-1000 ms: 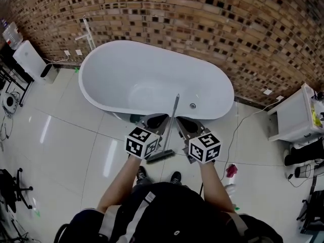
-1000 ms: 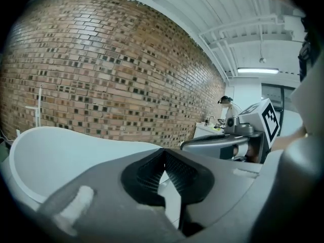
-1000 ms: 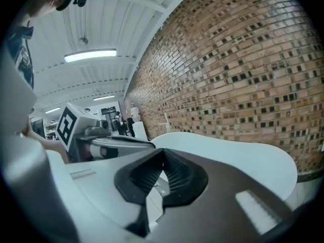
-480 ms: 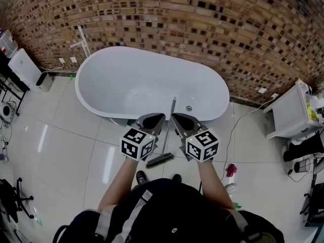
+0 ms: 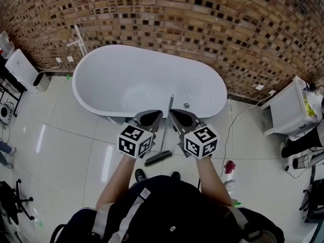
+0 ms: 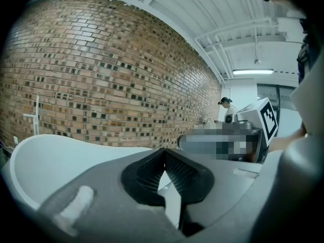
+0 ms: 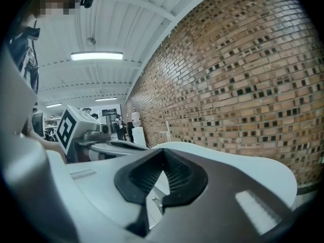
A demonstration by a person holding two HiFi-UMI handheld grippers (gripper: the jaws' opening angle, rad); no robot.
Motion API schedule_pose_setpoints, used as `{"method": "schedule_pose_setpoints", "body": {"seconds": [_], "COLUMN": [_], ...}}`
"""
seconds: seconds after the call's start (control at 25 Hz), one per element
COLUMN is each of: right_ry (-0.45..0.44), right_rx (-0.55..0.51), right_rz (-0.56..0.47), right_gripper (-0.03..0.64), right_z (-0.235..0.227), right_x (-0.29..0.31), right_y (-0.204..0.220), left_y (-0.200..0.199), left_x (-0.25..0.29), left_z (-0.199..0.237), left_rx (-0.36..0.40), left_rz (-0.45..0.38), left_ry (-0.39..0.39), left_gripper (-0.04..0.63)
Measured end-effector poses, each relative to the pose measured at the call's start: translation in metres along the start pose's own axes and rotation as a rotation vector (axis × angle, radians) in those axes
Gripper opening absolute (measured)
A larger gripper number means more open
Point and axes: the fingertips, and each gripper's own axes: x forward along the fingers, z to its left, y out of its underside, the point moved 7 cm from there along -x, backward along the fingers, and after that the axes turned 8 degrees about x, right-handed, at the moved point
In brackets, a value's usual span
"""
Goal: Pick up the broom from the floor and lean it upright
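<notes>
Evidently the broom (image 5: 166, 129) already stands propped. Its brush head (image 5: 158, 158) sits on the tiled floor (image 5: 66, 146) just ahead of the person's shoes, and its thin handle runs up and away from the person, with its top end against the near rim of the white bathtub (image 5: 116, 70). The handle's long axis points almost straight ahead, tilted slightly to the right at the top. It passes through the gap between the left claw (image 5: 151, 117) and the right claw (image 5: 181, 117), so each is just beside it and neither is clearly nearer. Both claws have their pads pressed together at the tips with nothing clamped between them, as each gripper view shows. Whether either shell brushes the handle cannot be told from above. The task looks essentially finished, and any pull-back should go straight toward the body, since a sideways nudge could slide the handle along the smooth curved rim. There is open floor to the left. To the right lie a trailing cable (image 5: 234, 128), a small red thing (image 5: 229, 167) and a white cabinet (image 5: 286, 110), well apart from the broom.
</notes>
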Motion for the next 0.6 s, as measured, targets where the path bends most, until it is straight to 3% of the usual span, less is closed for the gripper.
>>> {"method": "schedule_pose_setpoints", "body": {"seconds": [0.6], "right_ry": [0.003], "right_rx": [-0.007], "right_rz": [-0.011], "right_gripper": [0.002], "right_z": [0.001], "right_x": [-0.012], "right_y": [-0.001], "left_y": [-0.001], "left_x": [-0.002], "left_z": [-0.011], "left_rx": [0.009], "left_rz": [-0.005], "left_ry": [0.000], "left_gripper": [0.000]}}
